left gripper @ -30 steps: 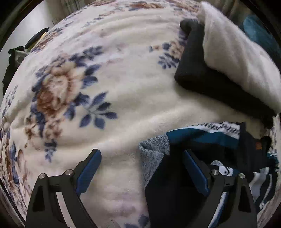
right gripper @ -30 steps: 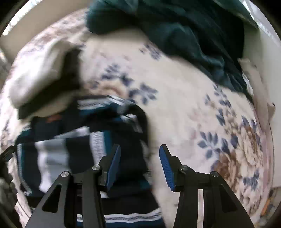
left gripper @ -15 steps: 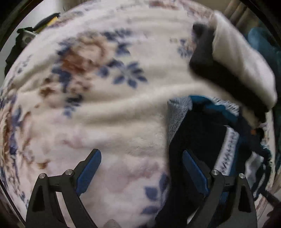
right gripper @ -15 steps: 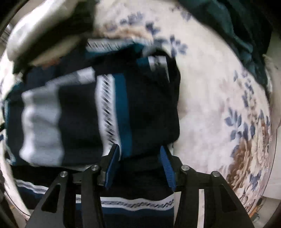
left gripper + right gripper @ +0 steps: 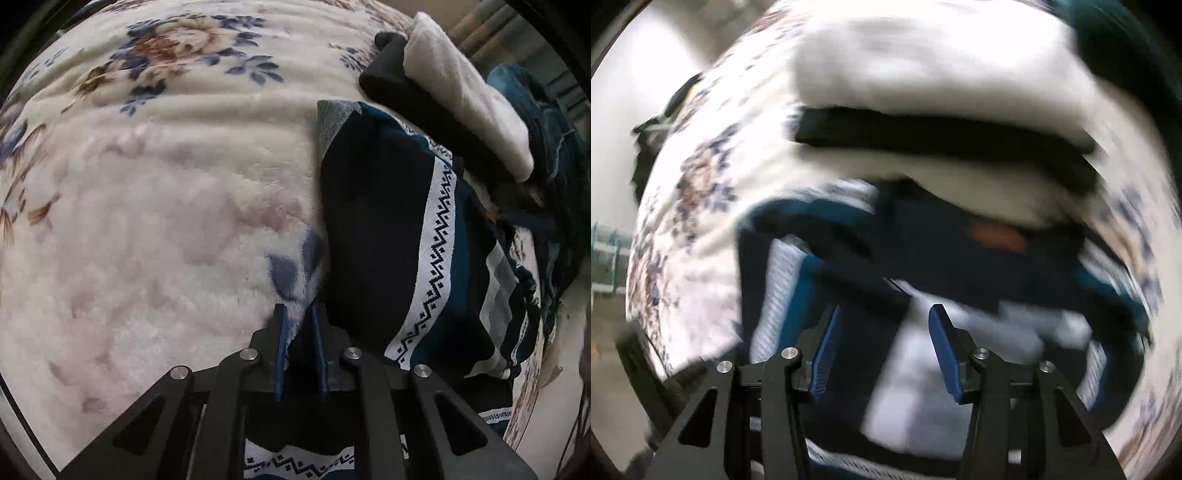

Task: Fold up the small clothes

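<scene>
Patterned sweater [image 5: 391,236] is lying lengthwise on the floral blanket [image 5: 155,206], left claw [image 5: 298,332] having just been closing, now pinching its near edge, while the spread right claw [image 5: 882,343] is hovering above.

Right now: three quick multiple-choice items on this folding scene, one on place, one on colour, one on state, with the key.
1. Where does the stack of folded clothes lie relative to the patterned sweater?
A. Just past its far edge
B. Underneath it
C. On the floor

2. What colour is the zigzag band on the sweater?
A. Red with yellow
B. White with dark zigzags
C. Plain green

3. How does the left gripper stand?
A. Wide open above the blanket
B. Pinched on the sweater's edge
C. Holding a hanger

Key: 1 A, the stack sits just beyond the sweater; 2 B, the band is white with dark marks; 3 B, the jaws have just closed with dark fabric between them.
</scene>
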### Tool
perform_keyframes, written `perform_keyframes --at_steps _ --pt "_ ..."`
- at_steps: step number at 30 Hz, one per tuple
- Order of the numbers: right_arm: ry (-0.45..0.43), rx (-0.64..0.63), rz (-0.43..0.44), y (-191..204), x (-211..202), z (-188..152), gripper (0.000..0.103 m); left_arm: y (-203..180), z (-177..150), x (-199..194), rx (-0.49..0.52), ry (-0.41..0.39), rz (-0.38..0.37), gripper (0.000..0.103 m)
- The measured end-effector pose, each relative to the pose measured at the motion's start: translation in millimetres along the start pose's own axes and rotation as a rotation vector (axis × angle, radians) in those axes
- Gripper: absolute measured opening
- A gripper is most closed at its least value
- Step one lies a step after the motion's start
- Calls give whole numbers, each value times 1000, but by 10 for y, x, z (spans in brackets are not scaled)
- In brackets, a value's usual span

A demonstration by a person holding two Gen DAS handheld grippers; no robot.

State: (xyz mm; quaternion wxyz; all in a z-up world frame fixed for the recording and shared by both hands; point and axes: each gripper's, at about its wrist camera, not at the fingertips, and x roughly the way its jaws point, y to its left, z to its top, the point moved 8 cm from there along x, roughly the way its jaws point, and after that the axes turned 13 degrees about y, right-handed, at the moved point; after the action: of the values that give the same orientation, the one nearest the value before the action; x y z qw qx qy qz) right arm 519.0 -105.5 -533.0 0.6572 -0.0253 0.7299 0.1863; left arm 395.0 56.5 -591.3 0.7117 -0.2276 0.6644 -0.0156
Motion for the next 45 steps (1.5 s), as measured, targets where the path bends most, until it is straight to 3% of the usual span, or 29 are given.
perform_keyframes --at_steps 4,6,9,10,12,16,18,20,21,22,23,24,27,29,32,37,41,42,43,44,45 --pt "60 -99 49 484 246 447 56 30 -3 -42 -9 -2 -17 12" --pt "135 -153 67 708 465 599 55 9 10 -59 1 -3 -12 12" --pt "144 -218 -11 844 639 700 21 14 20 -58 0 0 -19 12" --pt "116 -229 -44 857 625 730 19 15 26 -46 -1 2 -22 12" --pt "68 -199 -67 820 556 783 3 33 16 -37 4 6 -22 12" --pt "-31 -90 -91 564 332 985 0 39 20 -41 8 15 -30 12" --pt "8 -55 -10 487 343 1030 0 37 38 -80 11 21 -23 15" --pt "85 -59 132 515 351 1003 2 30 64 -125 6 23 -35 15" --pt "111 -72 142 516 357 971 13 37 78 -150 2 17 -32 15" --pt "130 -86 140 513 358 936 40 38 82 -152 5 18 -33 15" --pt "140 -96 137 505 355 899 50 37 82 -137 10 23 -31 15" --pt "150 -114 150 512 356 852 54 45 76 -115 14 28 -23 15" --pt "225 -158 142 537 515 704 52 26 61 -85 31 27 -13 13" --pt "174 -226 104 669 554 647 5 0 56 -83 40 22 -6 13" --pt "76 -221 47 659 474 657 5 -12 39 -54 45 21 -1 12" --pt "-28 -43 47 363 361 740 5 -39 33 -57 51 18 -1 12" --pt "80 -53 114 393 485 756 8 9 70 -159 -7 44 -22 14" --pt "104 -43 144 374 442 751 16 10 114 -225 -35 44 -41 18" --pt "118 -19 187 334 376 735 38 1 163 -267 -48 39 -57 23" --pt "95 30 239 221 226 706 49 -33 239 -346 -62 25 -79 42" --pt "57 66 251 139 119 677 60 -72 314 -401 -65 15 -93 69"
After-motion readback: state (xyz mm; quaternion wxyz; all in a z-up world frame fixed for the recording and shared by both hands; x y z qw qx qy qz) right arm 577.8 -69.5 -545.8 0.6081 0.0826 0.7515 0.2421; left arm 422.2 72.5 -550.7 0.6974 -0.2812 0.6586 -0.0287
